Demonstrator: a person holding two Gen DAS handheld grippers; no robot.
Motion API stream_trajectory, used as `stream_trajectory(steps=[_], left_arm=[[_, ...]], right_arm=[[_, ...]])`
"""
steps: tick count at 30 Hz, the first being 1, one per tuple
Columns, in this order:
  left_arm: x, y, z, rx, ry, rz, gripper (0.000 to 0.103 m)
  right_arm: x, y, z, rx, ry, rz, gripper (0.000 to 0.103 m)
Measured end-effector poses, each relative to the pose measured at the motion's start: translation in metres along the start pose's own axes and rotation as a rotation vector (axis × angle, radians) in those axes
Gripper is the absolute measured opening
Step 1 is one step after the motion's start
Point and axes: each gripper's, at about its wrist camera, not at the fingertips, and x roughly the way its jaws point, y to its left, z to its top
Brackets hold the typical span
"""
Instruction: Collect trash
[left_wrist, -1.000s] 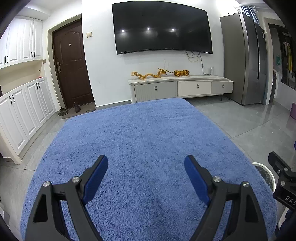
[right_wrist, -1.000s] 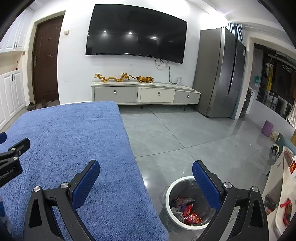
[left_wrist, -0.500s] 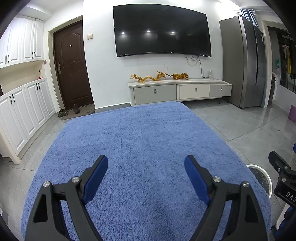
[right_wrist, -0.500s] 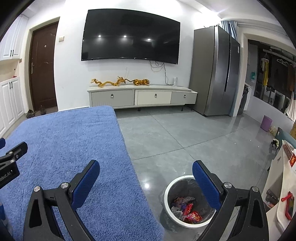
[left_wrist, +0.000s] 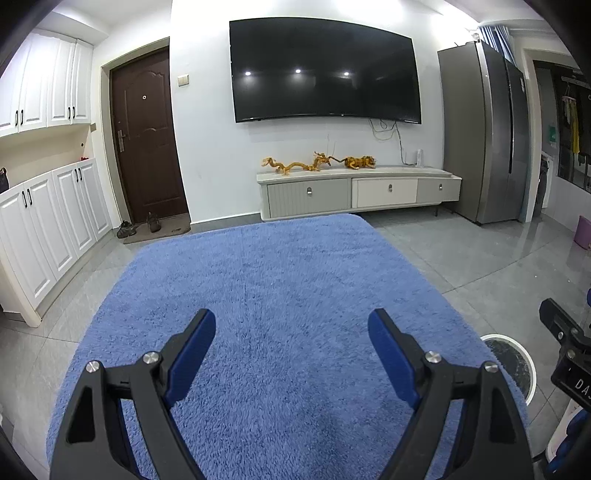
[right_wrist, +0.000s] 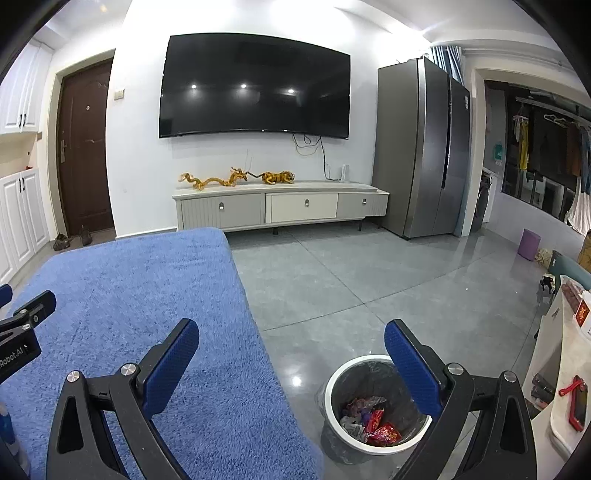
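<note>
A white-rimmed trash bin (right_wrist: 334, 380) with a clear liner stands on the grey floor just right of the blue rug (right_wrist: 129, 295). Red and silver wrappers (right_wrist: 371, 421) lie in its bottom. My right gripper (right_wrist: 291, 339) hangs open above the rug's right edge and the bin, nothing between its blue pads. My left gripper (left_wrist: 291, 328) is open over the bare blue rug (left_wrist: 277, 277), also empty. In the left wrist view the bin's rim (left_wrist: 517, 354) shows at the right. No loose trash is visible on the rug.
A TV cabinet (right_wrist: 280, 206) with golden figurines and a wall TV (right_wrist: 255, 85) stand ahead, a steel fridge (right_wrist: 424, 147) to the right. White cupboards (left_wrist: 44, 221) and a brown door (left_wrist: 144, 136) are at the left. A white table (right_wrist: 569, 369) with small items is at right.
Both grippers have risen a little and drawn back, so the rug and bin sit lower and farther in view. Both stay open and empty.
</note>
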Motion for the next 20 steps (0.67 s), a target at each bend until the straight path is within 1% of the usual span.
stream_trajectory(steps=[20], left_arm=[[-0.049,-0.009,0.002,0.001,-0.074,-0.007,0.084]], right_arm=[[-0.046,-0.015,0.002,0.029,-0.078,-0.003,0.103]])
